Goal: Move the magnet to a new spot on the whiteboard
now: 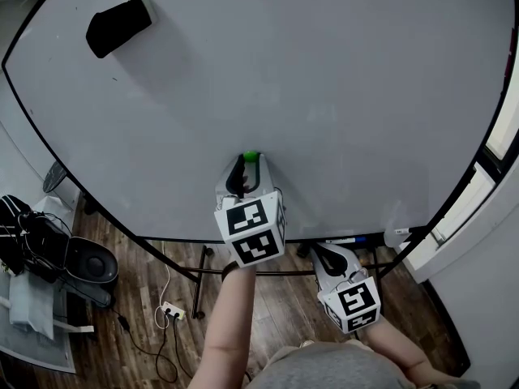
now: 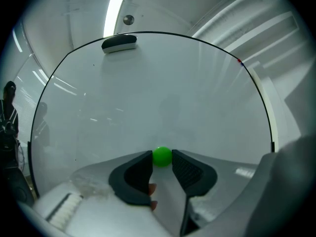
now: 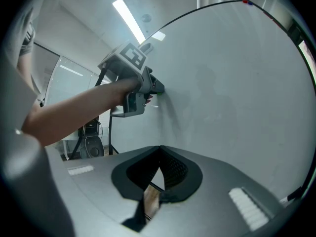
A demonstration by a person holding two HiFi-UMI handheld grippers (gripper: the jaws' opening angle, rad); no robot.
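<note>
A small green magnet point(image 1: 251, 156) point(image 2: 162, 156) sits on the whiteboard point(image 1: 324, 79), low and near its middle. My left gripper point(image 1: 250, 163) point(image 2: 162, 157) points level at the board, and its two black fingertips touch the magnet on either side. From the right gripper view, the left gripper point(image 3: 157, 88) shows pressed up to the board. My right gripper point(image 1: 318, 251) point(image 3: 159, 150) hangs lower, below the board's bottom edge, with its jaws together and nothing in them.
A black eraser point(image 1: 119, 25) point(image 2: 119, 43) clings to the board's upper left. Markers lie on the ledge point(image 1: 357, 239) under the board. A speaker point(image 1: 91, 263), bags and a power strip point(image 1: 172, 310) sit on the wooden floor at the left.
</note>
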